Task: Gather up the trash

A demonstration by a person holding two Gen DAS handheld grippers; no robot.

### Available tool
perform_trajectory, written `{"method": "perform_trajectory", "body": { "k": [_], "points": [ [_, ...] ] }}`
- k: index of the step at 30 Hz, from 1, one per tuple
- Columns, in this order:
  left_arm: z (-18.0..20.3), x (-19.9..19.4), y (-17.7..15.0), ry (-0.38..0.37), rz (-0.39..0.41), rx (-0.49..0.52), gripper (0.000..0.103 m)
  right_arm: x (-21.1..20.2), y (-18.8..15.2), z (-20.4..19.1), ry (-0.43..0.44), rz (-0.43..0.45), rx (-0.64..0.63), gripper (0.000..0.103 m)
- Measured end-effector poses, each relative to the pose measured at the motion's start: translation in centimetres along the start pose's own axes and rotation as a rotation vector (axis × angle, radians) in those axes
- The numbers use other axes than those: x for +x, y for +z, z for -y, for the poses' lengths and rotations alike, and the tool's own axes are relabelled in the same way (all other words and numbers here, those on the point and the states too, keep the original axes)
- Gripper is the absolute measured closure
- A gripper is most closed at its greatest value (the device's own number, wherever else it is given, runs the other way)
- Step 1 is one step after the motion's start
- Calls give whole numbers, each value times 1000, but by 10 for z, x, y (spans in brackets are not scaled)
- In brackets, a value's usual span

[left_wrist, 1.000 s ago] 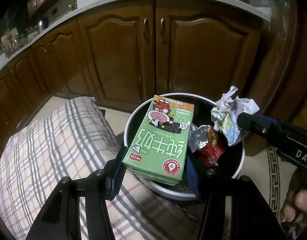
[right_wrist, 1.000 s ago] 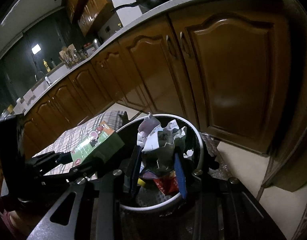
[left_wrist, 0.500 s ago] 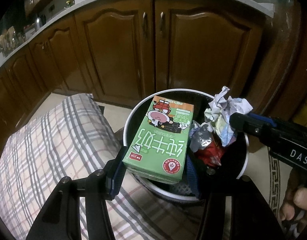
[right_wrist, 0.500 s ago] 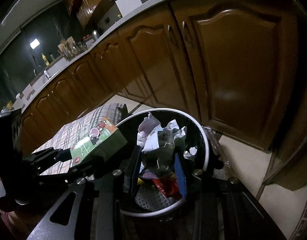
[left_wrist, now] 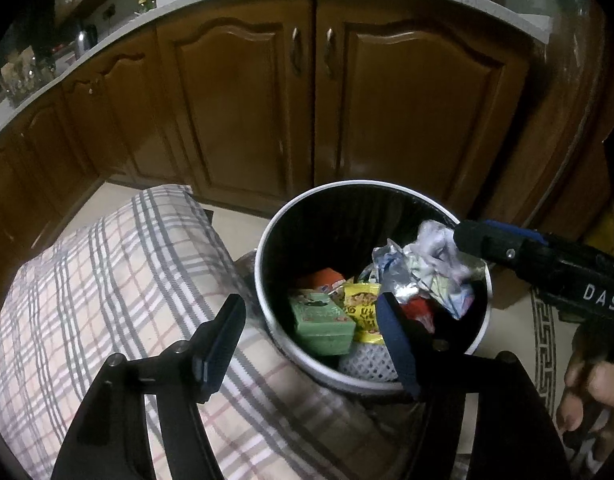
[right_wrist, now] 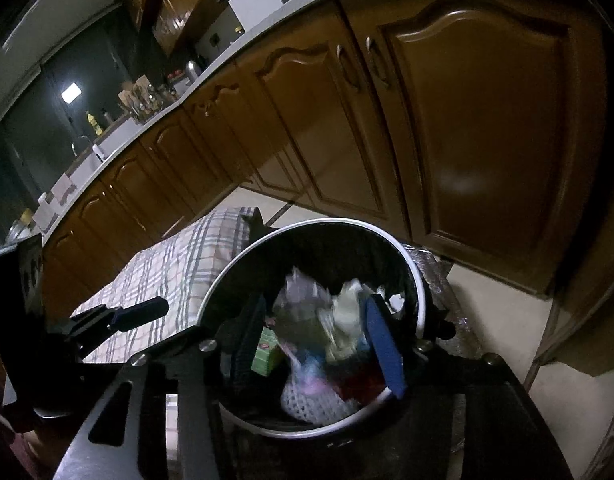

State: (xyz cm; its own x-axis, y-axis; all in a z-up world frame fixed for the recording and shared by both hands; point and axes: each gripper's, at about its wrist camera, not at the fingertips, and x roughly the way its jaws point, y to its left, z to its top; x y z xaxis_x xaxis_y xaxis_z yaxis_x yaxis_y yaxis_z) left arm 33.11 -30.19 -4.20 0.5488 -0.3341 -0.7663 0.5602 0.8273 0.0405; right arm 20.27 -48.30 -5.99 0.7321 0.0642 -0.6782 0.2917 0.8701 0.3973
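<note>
The left tongs [left_wrist: 307,332] now gape empty; the green milk carton [left_wrist: 322,323] has dropped into the trash bin [left_wrist: 267,240]. The right tongs [right_wrist: 319,336], spread wide, hover above blurred crumpled paper [left_wrist: 439,268].

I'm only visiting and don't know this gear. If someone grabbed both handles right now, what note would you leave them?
Left gripper: open and empty, held over the near rim of the bin.
Right gripper: fingers spread over the bin. The crumpled paper shows between them only as a blur, so I cannot tell whether it is touching them.
Done: the green carton lies inside the bin beside a yellow packet and other wrappers.
Left: check the paper ends up inside, then lift both grippers away. No other loose trash is in view.
</note>
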Motion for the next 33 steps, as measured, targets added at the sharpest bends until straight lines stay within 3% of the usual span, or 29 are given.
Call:
{"method": "perform_trajectory", "body": {
  "k": [5, 12, 18, 31, 33],
  "points": [
    [-15, -11, -13, -3, 19, -44, 35, -9, -4, -2, 11, 25, 18, 42],
    [-39, -45, -54, 1, 100, -193, 25, -30, -18, -13, 37, 90, 56, 17],
    [-45, -75, -97, 6, 127, -260, 23, -48, -49, -34, 34, 134, 61, 6],
    [-55, -152, -161, 69, 256, -304, 21, -88, -99, -83, -12, 234, -11, 2],
    [-54, -168, -171, 93, 302, -315, 13, -94, -103, -93, -15, 241, -33, 2]
  ]
}}
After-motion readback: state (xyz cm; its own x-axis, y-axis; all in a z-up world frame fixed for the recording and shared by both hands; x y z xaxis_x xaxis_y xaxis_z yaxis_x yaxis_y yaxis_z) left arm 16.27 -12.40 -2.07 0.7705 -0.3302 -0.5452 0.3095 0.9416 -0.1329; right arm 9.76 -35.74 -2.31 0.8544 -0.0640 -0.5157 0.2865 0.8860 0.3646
